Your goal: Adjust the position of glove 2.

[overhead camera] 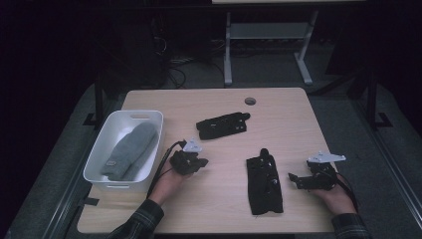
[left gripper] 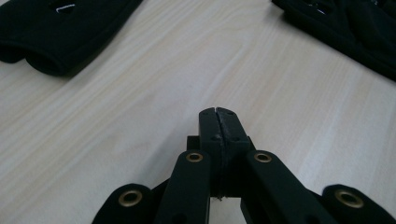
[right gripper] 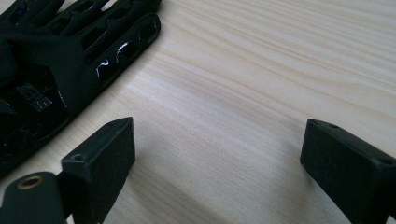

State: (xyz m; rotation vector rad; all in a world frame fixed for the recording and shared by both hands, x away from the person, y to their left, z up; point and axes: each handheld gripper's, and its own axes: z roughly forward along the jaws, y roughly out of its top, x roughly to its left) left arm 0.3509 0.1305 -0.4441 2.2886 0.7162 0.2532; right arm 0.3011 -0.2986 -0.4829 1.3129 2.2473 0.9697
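Black jaws of the right tool (right gripper: 217, 163) stand wide apart, released, nothing between them, low over the pale wood worktop (overhead camera: 283, 114); the near black glove (overhead camera: 264, 180) lies flat just to that tool's left, cuff toward the person, fingers pointing away. In the right gripper view its finger side (right gripper: 70, 56) sits at upper left, apart from the jaws. Left tool (left gripper: 218, 122) is clenched on nothing, jaws pressed together, hovering over bare wood between the 2 gloves; the far black glove (overhead camera: 222, 125) lies across the middle of the worktop. White bin (overhead camera: 102, 159) at the left edge already holds 1 grey mitten (overhead camera: 130, 149). Judgement: step in hand is picking up the near glove with the right tool. To do it well, swing the open jaws left over the glove's edge, come down flat, pinch 1 fold of fabric near the cuff rather than a loose finger, and lift clear before crossing to the bin.
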